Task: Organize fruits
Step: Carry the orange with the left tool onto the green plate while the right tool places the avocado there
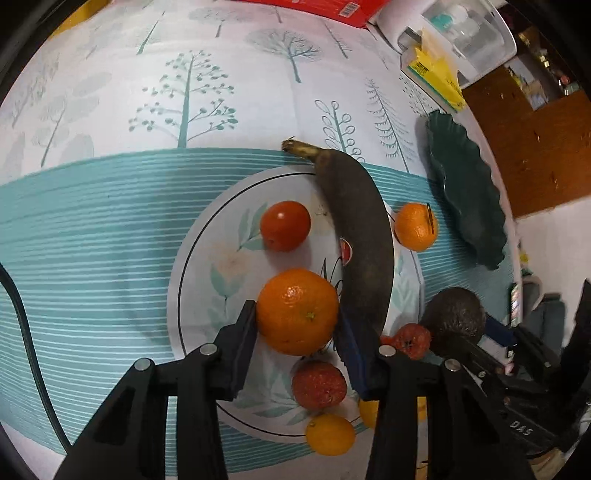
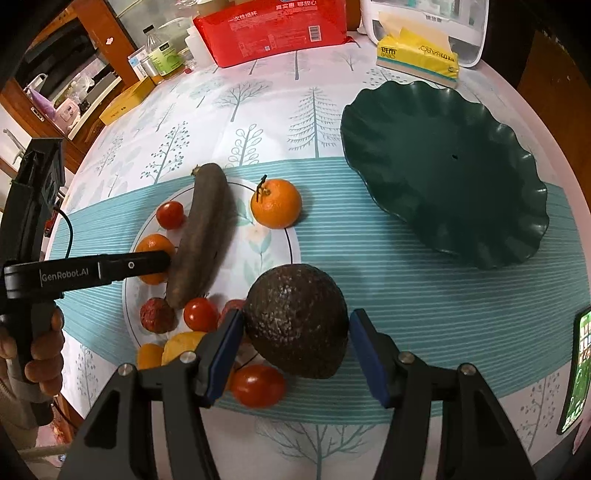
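Note:
My left gripper (image 1: pixel 297 321) is shut on a large orange (image 1: pixel 297 312) over the white flowered plate (image 1: pixel 207 258). On that plate lie a dark overripe banana (image 1: pixel 358 229), a tomato (image 1: pixel 285 226), a rough red fruit (image 1: pixel 319 384) and a yellow fruit (image 1: pixel 330 434). In the right wrist view my right gripper (image 2: pixel 295 328) is shut on a dark, bumpy avocado (image 2: pixel 297 321), held above the plate's (image 2: pixel 266 236) near right edge. A small stemmed orange (image 2: pixel 276 203) sits at the plate's far rim. The wavy dark green dish (image 2: pixel 443 173) stands to the right with nothing in it.
A tissue box (image 2: pixel 417 55), a red pack (image 2: pixel 269 29) and bottles (image 2: pixel 162 55) line the table's far side. A lit phone (image 2: pixel 578 369) lies at the right edge. A hand (image 2: pixel 44 350) holds the left gripper's handle, and a dark cable (image 1: pixel 22 314) trails at left.

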